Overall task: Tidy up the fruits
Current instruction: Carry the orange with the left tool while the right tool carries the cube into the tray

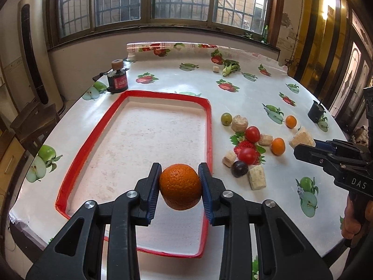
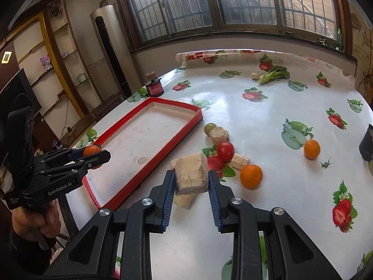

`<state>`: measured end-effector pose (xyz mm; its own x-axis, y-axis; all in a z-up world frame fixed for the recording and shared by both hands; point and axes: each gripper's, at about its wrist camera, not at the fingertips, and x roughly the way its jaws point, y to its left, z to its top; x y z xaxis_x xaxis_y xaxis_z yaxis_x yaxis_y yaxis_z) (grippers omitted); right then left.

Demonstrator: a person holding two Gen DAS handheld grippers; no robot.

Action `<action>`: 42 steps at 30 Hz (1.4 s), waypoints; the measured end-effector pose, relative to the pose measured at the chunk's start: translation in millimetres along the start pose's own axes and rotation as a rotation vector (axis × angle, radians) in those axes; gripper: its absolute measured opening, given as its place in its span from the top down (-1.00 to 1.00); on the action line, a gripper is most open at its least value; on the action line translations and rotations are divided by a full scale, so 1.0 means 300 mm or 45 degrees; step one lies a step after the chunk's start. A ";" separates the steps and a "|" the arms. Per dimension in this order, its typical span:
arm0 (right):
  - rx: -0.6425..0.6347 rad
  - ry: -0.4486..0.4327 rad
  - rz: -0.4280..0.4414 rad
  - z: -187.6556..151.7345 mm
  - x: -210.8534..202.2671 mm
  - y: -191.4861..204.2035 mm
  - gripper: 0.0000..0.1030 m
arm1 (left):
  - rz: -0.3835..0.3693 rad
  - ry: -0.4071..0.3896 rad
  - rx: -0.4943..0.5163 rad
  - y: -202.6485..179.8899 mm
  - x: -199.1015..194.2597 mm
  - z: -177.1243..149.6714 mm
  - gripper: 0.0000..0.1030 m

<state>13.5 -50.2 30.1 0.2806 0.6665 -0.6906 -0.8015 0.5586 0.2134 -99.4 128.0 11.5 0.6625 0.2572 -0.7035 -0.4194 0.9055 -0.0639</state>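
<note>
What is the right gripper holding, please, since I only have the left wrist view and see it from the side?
Observer: The right gripper is shut on a pale wooden block, squeezed between both fingers.
Operator: Thank you. Is anything lying under that block?
Observer: Yes, another pale piece lies on the table just below it.
Operator: And where does my orange show from that side?
Observer: The left gripper grips the orange at the near left corner of the red tray.
</note>
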 end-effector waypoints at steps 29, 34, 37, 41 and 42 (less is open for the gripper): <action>-0.270 0.249 0.193 0.113 0.469 0.378 0.44 | 0.116 0.141 -0.226 0.318 0.133 -0.066 0.42; -0.286 0.289 0.174 0.124 0.534 0.370 0.44 | 0.112 0.164 -0.231 0.329 0.162 -0.063 0.42; -0.295 0.313 0.169 0.126 0.567 0.366 0.44 | 0.110 0.179 -0.231 0.331 0.176 -0.064 0.42; -0.302 0.346 0.166 0.117 0.599 0.365 0.44 | 0.116 0.218 -0.220 0.325 0.202 -0.071 0.41; -0.307 0.356 0.162 0.113 0.607 0.367 0.43 | 0.119 0.223 -0.218 0.325 0.206 -0.074 0.41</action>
<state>-5.7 149.4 -48.8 0.0431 0.5442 -0.8379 -0.9312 0.3257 0.1636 -113.1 224.7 -53.7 0.5047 0.2615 -0.8227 -0.5825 0.8065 -0.1010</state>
